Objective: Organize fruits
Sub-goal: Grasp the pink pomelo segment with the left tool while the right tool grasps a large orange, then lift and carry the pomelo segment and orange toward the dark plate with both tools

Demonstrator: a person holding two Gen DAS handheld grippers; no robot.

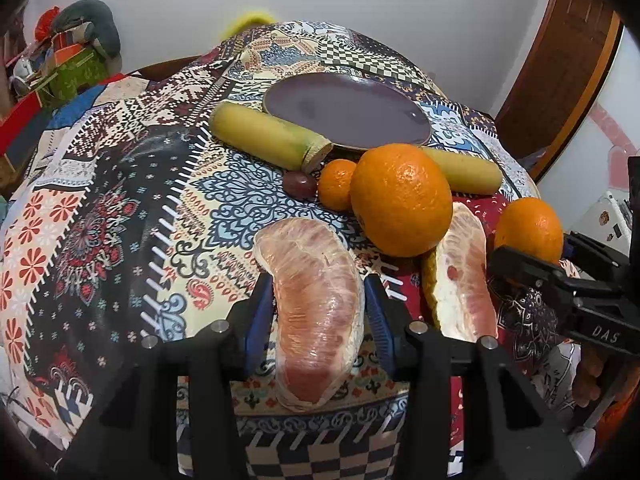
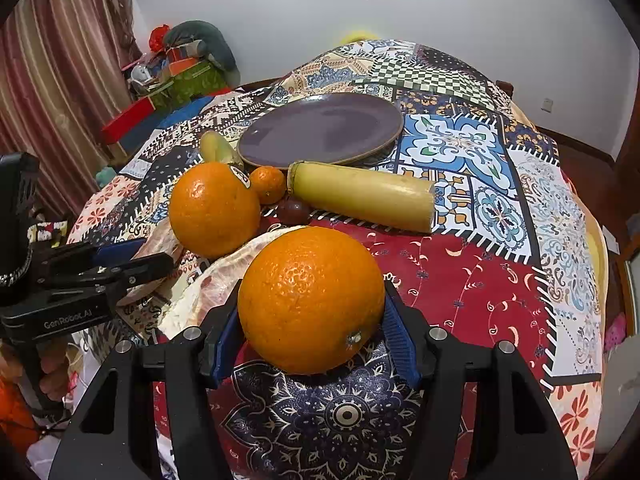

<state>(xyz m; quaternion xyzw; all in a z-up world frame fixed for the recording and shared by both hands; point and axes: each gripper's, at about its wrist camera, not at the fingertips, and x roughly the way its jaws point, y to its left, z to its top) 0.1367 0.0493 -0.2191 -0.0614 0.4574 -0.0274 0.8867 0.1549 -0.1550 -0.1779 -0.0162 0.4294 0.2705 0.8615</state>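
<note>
My left gripper (image 1: 316, 304) is shut on a wrapped pomelo wedge (image 1: 316, 300), its blue pads against both sides. A second pomelo wedge (image 1: 464, 272) lies to its right. A large orange (image 1: 402, 200), a small mandarin (image 1: 336, 184), a dark grape (image 1: 300, 186) and two sugarcane pieces (image 1: 264, 136) (image 1: 468, 172) lie in front of a purple plate (image 1: 344, 108). My right gripper (image 2: 312, 328) is shut on an orange (image 2: 310, 300) near the table's front edge; it shows in the left wrist view (image 1: 528, 228). The plate (image 2: 320, 128) holds nothing.
A patchwork cloth (image 2: 500, 264) covers the table. Boxes and bags (image 2: 176, 68) are stacked at the back left by a curtain (image 2: 48, 92). A wooden door frame (image 1: 568, 64) stands at the right. The left gripper shows at the left of the right wrist view (image 2: 132, 264).
</note>
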